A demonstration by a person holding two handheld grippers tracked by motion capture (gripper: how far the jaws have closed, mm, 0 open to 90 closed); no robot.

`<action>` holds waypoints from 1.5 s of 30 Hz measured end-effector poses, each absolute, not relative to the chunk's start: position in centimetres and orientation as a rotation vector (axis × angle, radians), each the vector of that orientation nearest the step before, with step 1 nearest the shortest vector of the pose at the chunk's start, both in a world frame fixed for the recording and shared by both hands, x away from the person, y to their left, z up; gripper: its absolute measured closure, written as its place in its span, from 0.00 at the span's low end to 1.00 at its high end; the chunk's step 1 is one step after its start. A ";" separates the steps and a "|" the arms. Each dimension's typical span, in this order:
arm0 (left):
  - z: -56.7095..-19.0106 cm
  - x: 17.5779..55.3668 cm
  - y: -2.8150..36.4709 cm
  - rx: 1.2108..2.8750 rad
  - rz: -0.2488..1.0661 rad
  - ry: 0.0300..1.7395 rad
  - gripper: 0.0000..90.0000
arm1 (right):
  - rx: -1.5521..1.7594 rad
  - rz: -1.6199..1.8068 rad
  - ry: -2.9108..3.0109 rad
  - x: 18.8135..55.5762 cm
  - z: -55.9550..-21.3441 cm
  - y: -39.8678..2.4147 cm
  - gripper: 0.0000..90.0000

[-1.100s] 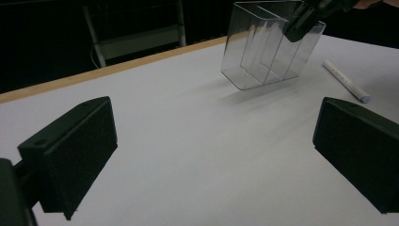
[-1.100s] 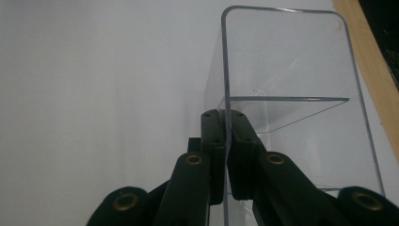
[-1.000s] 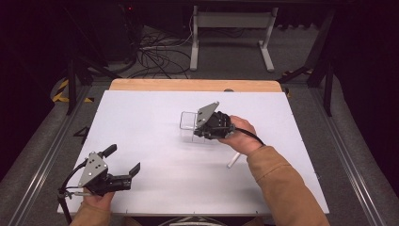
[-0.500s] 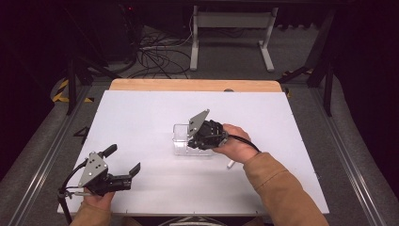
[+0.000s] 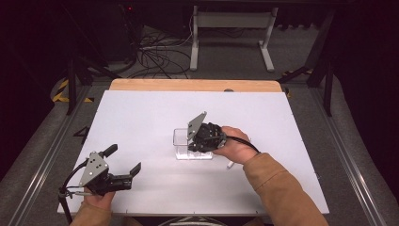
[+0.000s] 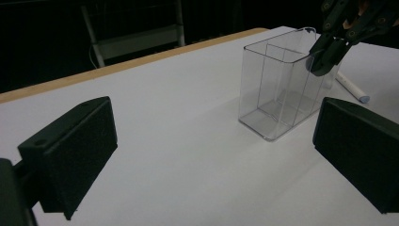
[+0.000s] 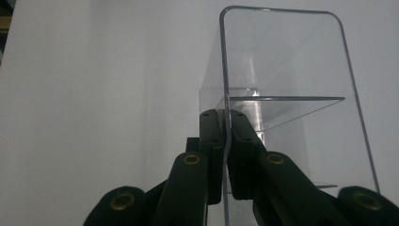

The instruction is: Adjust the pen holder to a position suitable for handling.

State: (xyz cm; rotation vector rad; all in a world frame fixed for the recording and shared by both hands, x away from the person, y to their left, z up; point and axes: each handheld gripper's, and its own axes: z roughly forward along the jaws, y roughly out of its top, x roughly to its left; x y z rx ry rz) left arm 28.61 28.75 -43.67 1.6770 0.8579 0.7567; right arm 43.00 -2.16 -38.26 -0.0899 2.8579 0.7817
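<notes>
A clear plastic box (image 5: 192, 145) with inner dividers stands upright on the white table (image 5: 141, 117), a little right of the middle and roughly midway between the near and far edges. The right gripper (image 5: 200, 141) comes at it from the right, and its jaws are closed on the box's wall: in the right gripper view the two black jaws pinch the thin clear rim (image 7: 225, 136) between them, one jaw inside the box and one outside. In the left gripper view the same grip shows at the upper right, the jaws of the right gripper (image 6: 324, 59) clamped on the top edge of the box (image 6: 282, 94) at its far right corner. The box rests flat on the table, its bottom touching the surface. Just right of the box and near the person's right hand (image 5: 233, 146), a small white stick-like thing (image 5: 230, 165) with a bluish tip lies on the table; in the left gripper view it lies just behind the box (image 6: 353, 89). The left gripper (image 5: 124, 165) sits well apart from the box, at the near left of the table, held in the left hand (image 5: 96, 200). Its jaws stand wide open with nothing between them, pointing toward the box across bare tabletop.
</notes>
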 end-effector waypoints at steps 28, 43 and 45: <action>-43.6 29.4 28.3 1.684 0.740 0.845 0.01 | 0.041 1.099 2.708 42.2 -35.8 -4.4 0.47; -43.5 29.3 28.3 1.679 0.738 0.847 0.01 | 0.155 1.295 2.567 41.5 -33.7 -6.6 0.27; -43.5 29.3 28.3 1.681 0.741 0.846 0.01 | 0.172 1.321 2.545 41.5 -33.4 -7.0 0.23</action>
